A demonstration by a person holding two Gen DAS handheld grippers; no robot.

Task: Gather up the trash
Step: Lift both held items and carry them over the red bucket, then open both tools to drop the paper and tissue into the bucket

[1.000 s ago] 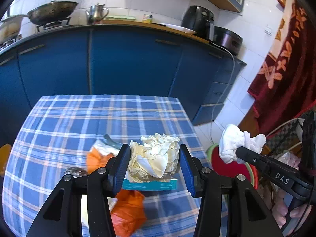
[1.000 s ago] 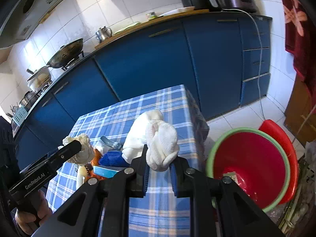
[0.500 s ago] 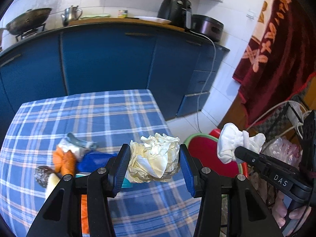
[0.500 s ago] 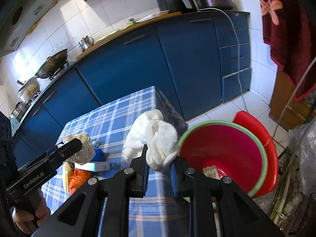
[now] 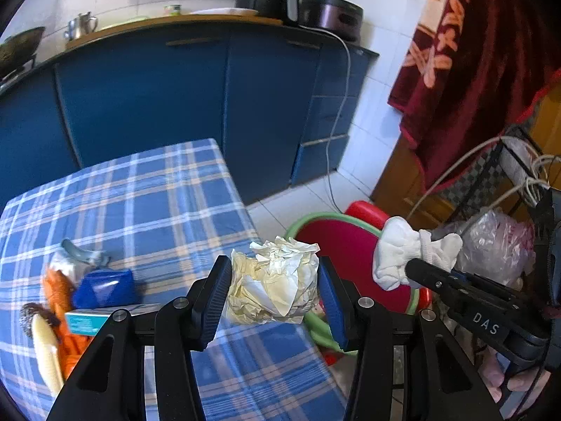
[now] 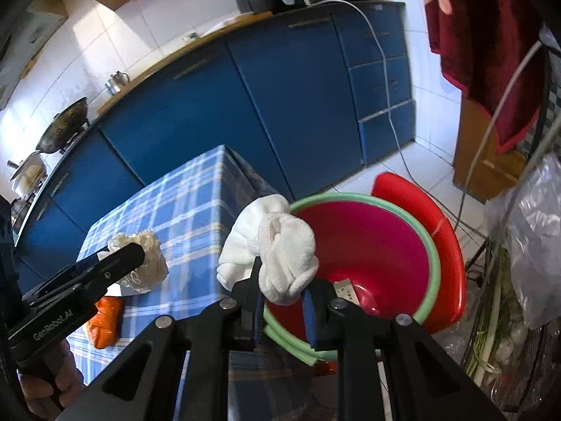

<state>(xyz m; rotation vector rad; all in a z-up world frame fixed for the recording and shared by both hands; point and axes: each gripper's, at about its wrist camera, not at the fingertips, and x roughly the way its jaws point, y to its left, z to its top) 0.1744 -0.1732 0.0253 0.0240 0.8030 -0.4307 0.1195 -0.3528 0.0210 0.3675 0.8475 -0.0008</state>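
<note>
My left gripper (image 5: 275, 293) is shut on a crumpled cream paper ball (image 5: 275, 280), held over the table's right edge; the ball also shows in the right wrist view (image 6: 143, 261). My right gripper (image 6: 282, 301) is shut on a white crumpled cloth wad (image 6: 277, 247), held over the rim of the red basin with a green rim (image 6: 382, 242). In the left wrist view the wad (image 5: 403, 256) hangs over the same basin (image 5: 345, 242). A scrap of paper (image 6: 345, 289) lies in the basin.
On the blue plaid table (image 5: 168, 203) lie an orange bag (image 5: 59, 291), a blue wrapper (image 5: 103, 289), a teal box (image 5: 87, 321) and a corn cob (image 5: 47, 354). Blue cabinets (image 6: 245, 105) stand behind. A plastic bag (image 6: 536, 238) and greens are at right.
Both grippers have moved right, away from the table middle toward the red basin, carrying the paper ball and the cloth wad. The basin now lies closer below the right gripper.
</note>
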